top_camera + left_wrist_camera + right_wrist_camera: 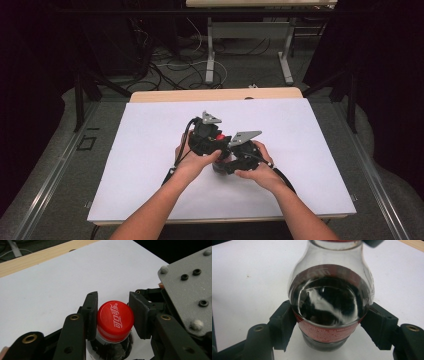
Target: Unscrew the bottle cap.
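In the middle of the table a white sheet covers almost the whole top, with a strip of bare wood showing along the far edge. There is wide open sheet on every side of the work: plenty to the left, to the right and toward the far edge, and somewhat less toward the near edge where the forearms come in.

Both forearms reach in from the near side and angle inward, so the two hands meet close together at the centre. The left hand wraps its tool from below and the left; the right hand cups its tool from the right, knuckles outward.

The bottle stands upright between them on the sheet, holding dark liquid and wearing a red label. The right gripper sits low, its two jaws pressed against the bottle's body at the label, one on each side, closed just to the bottle's width. The left gripper comes in higher, tilted down over the top. Its jaws flank the red cap: the left pad touches the cap's side, the right one sits against it or a hair off, I cannot tell which. The cap is seated on the neck.
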The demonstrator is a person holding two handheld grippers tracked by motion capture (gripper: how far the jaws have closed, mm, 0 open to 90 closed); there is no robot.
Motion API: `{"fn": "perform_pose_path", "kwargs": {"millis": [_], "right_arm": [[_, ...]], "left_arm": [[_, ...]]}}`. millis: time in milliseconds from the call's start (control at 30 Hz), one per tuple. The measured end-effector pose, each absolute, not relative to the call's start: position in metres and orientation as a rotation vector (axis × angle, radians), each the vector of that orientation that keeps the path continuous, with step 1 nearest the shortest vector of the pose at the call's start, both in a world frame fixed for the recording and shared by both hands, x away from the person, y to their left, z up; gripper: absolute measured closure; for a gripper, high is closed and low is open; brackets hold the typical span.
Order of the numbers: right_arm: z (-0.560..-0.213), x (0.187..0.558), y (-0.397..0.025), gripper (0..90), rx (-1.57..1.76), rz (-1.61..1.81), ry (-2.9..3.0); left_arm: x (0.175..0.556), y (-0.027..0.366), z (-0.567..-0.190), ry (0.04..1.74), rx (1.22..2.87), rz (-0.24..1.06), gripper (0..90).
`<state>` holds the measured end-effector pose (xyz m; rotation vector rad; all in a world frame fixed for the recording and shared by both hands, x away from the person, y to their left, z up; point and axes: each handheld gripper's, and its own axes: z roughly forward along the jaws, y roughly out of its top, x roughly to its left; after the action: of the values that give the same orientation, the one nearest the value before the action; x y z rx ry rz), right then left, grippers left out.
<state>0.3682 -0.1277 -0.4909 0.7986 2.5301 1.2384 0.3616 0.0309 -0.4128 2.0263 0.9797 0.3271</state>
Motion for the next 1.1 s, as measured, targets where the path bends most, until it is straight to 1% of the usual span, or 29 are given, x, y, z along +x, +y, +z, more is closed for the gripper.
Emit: {"fn": "perform_pose_path", "kwargs": {"millis": [67,100,133,167,200,233,300,400,533,600,700,733,833,967,1100], "right_arm": [[-0.490,0.369,-0.129,30.8,0.790,1.239,2.562],[-0.490,0.369,-0.129,30.8,0.779,1.243,2.566],[-0.490,0.369,-0.129,30.8,0.770,1.246,2.570],[-0.490,0.369,-0.129,30.8,0.770,1.246,2.570],[-0.490,0.369,-0.129,30.7,0.757,1.255,2.577],[-0.490,0.368,-0.129,30.7,0.747,1.273,2.570],[-0.489,0.368,-0.129,30.7,0.738,1.275,2.583],[-0.489,0.367,-0.129,30.7,0.710,1.307,2.586],[-0.487,0.365,-0.128,30.7,0.651,1.325,2.618],[-0.487,0.364,-0.127,30.6,0.627,1.320,2.635],[-0.488,0.363,-0.125,30.6,0.601,1.329,2.648],[-0.488,0.363,-0.125,30.6,0.601,1.329,2.648],[-0.488,0.361,-0.124,30.7,0.597,1.340,2.661],[-0.488,0.361,-0.124,30.7,0.603,1.333,2.658],[-0.488,0.362,-0.124,30.7,0.645,1.309,2.631]], "left_arm": [[0.363,0.036,-0.409,0.923,2.047,0.279,53.2],[0.363,0.038,-0.408,0.898,2.046,0.267,51.8],[0.363,0.038,-0.408,0.898,2.046,0.267,49.8],[0.364,0.041,-0.406,0.872,2.044,0.276,49.8],[0.364,0.043,-0.403,0.860,2.060,0.286,46.2],[0.365,0.046,-0.402,0.839,2.075,0.272,44.7],[0.368,0.053,-0.399,0.823,2.070,0.233,44.4],[0.371,0.061,-0.398,0.755,2.092,0.121,44.9],[0.373,0.065,-0.397,0.646,2.177,0.071,47.9],[0.374,0.064,-0.398,0.566,2.190,0.066,49.2],[0.375,0.064,-0.397,0.516,2.231,0.044,53.3],[0.376,0.064,-0.397,0.490,2.240,0.053,53.3],[0.377,0.063,-0.398,0.491,2.242,0.030,60.0],[0.377,0.062,-0.398,0.485,2.255,0.064,61.3],[0.373,0.059,-0.400,0.566,2.213,0.108,61.5]]}}
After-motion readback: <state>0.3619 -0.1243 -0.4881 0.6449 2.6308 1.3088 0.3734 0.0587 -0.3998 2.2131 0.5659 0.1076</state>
